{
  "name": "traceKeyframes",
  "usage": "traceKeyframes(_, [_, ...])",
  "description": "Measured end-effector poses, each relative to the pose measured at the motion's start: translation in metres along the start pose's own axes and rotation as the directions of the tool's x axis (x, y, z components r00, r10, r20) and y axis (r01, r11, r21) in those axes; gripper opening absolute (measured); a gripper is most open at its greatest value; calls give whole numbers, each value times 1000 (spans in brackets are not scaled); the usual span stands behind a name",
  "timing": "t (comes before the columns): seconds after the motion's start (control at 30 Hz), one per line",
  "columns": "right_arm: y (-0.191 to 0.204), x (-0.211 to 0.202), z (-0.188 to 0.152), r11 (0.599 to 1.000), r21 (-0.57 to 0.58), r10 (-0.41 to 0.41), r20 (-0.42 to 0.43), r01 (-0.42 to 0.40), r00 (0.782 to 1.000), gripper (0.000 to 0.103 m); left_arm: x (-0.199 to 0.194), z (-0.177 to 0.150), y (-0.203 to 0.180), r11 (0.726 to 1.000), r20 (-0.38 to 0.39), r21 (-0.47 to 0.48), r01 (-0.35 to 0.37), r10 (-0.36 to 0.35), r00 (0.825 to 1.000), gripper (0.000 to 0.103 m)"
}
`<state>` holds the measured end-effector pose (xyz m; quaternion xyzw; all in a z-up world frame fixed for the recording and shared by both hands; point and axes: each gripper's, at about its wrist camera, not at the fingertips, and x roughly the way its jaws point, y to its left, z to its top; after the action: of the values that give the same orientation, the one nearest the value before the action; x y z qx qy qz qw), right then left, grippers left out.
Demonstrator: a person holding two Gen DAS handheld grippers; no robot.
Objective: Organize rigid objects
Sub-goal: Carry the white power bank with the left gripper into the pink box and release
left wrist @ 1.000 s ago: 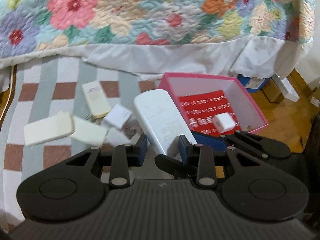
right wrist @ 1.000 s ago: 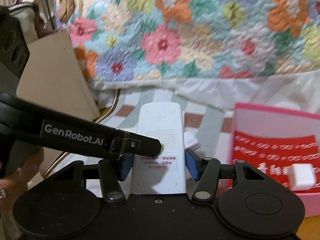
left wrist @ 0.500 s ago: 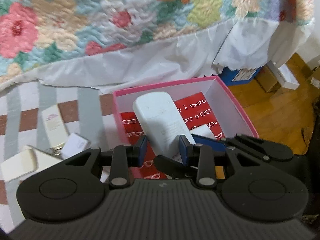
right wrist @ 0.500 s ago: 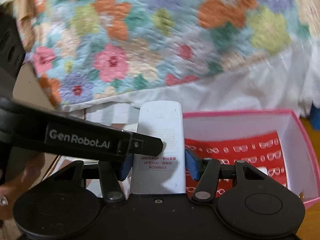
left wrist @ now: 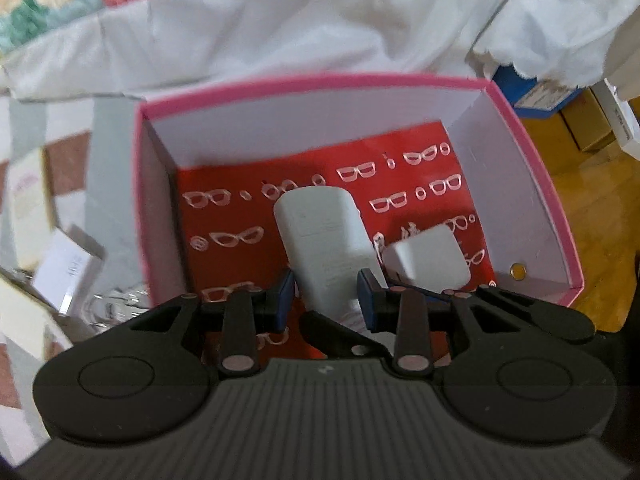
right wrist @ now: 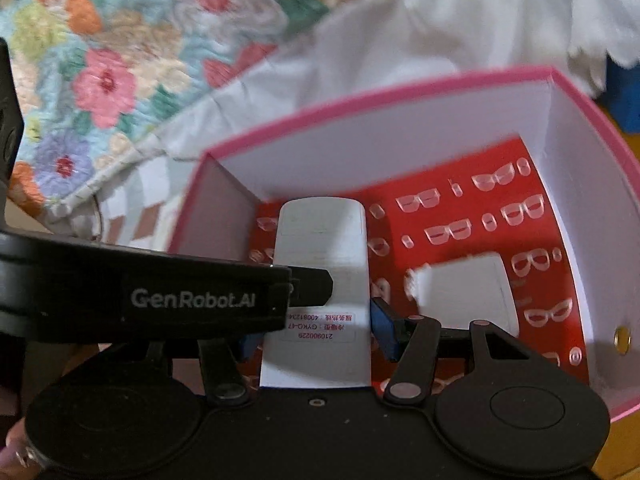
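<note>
A white remote control (left wrist: 324, 236) sits between the blue pads of both grippers, over the red floor of the pink box (left wrist: 320, 80). My left gripper (left wrist: 326, 300) is shut on the remote's near end. My right gripper (right wrist: 316, 332) is also shut on the remote (right wrist: 320, 264), label side up. A small white cube charger (left wrist: 426, 258) lies in the box just right of the remote; it also shows in the right wrist view (right wrist: 464, 292). The left gripper's finger crosses the right wrist view (right wrist: 168, 292).
The pink box (right wrist: 400, 92) has white inner walls and a red floor printed with glasses. Left of it, small white boxes (left wrist: 66, 268) and a cream pack (left wrist: 26, 200) lie on the checked cloth. A floral quilt (right wrist: 112, 72) hangs behind. Cartons (left wrist: 536, 92) stand on the wooden floor at right.
Both grippers have carried the remote to the right and down into the pink box. The box now fills both views; the loose white items have slid off to the left.
</note>
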<state>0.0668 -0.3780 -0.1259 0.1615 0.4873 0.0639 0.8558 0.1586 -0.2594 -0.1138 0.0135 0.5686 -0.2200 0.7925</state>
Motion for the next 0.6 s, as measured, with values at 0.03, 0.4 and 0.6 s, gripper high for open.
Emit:
traceKeyframes(0.03, [-2,1,-1,1000,-9,-28,-7,28,1000,61,4,0,-1,1000,-5,-4,16,-16,1000,33])
traceKeyframes(0.4, [-24,4,0,983,-17,-182,-47,181,982,61,32,-2,-22,998,4,-1,59,-59,998,36])
traceKeyframes(0.6, [11,-38,0,983,-94,-155,19,156,988,67,-13,-6,-13,997,47,61,54,-56,997,42])
